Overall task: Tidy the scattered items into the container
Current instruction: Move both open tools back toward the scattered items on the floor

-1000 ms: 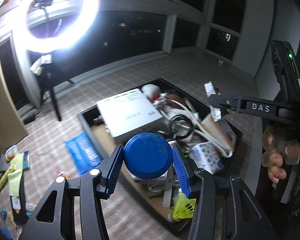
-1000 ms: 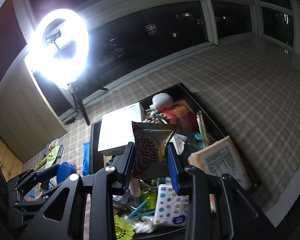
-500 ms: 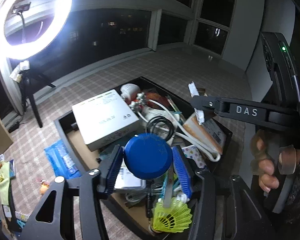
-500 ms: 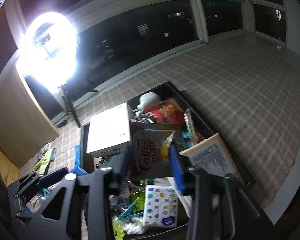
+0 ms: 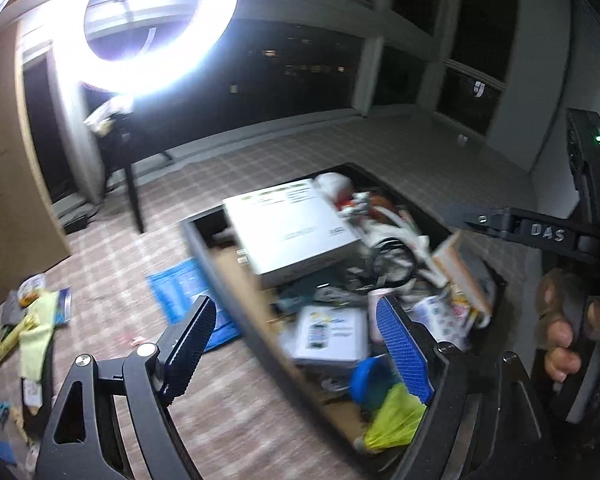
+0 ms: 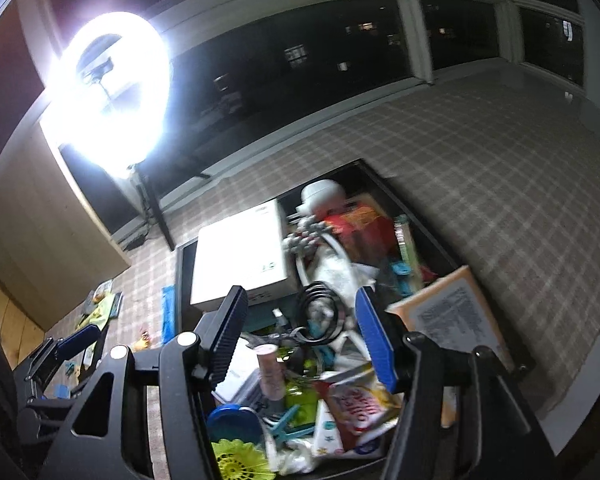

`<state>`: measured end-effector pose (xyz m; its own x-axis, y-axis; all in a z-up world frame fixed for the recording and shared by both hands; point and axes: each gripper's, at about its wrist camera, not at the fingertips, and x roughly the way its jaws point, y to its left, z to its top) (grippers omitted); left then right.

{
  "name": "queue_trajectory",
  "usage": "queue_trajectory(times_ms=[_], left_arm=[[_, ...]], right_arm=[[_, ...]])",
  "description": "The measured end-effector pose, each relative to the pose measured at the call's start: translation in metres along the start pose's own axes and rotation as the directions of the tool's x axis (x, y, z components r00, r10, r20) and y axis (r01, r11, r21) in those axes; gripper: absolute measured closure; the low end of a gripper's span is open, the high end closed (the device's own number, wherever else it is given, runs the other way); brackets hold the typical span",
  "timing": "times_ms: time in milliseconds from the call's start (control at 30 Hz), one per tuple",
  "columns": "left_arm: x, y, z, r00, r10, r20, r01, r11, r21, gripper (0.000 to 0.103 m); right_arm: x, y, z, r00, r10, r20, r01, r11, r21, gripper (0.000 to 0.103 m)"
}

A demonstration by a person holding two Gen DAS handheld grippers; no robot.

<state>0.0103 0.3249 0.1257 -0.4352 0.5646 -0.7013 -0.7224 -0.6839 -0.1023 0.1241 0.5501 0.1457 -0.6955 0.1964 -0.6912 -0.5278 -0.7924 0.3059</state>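
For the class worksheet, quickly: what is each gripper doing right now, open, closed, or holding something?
Left gripper: jaws opening, nothing between them; blue-lidded jar lies in the container.
Right gripper: jaws opening, holding nothing; Coffee-mate sachet lies below.

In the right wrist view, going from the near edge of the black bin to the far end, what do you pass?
Yellow-green shuttlecock → blue round lid → pink tube → coiled black cable → white box → white rounded object at the far end of the black bin.

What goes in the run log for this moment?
left hand-held gripper: opening, empty | right hand-held gripper: opening, empty | blue lid, coffee sachet: in container
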Motion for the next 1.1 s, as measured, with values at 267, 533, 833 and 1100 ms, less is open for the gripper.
queue_trajectory(times_ms=[267, 533, 833, 1100], left_arm=[[-0.021, 0.091, -0.046, 0.981, 0.186, -0.048, -0.191, 0.972, -0.137, 0.023], [-0.062, 0.192, -0.120, 0.916, 0.370, -0.152, -0.400, 0.858, -0.322, 0.024], [-0.067, 0.212, -0.158, 0.913, 0.378, -0.151, -0.407, 0.857, -0.316, 0.024], [-0.044, 0.207, -0.161, 0.929, 0.339, -0.147, -0.364, 0.910, -0.199, 0.024]], right_arm=[[0.028, 0.052, -0.006, 0.991, 0.112, -0.073, -0.120, 0.987, -0.108, 0.048], [0.065, 0.141, -0.036, 0.949, 0.230, -0.217, -0.287, 0.915, -0.283, 0.048], [0.120, 0.217, -0.084, 0.882, 0.237, -0.408, -0.400, 0.833, -0.382, 0.048], [0.157, 0.234, -0.098, 0.882, 0.164, -0.441, -0.377, 0.808, -0.454, 0.048]])
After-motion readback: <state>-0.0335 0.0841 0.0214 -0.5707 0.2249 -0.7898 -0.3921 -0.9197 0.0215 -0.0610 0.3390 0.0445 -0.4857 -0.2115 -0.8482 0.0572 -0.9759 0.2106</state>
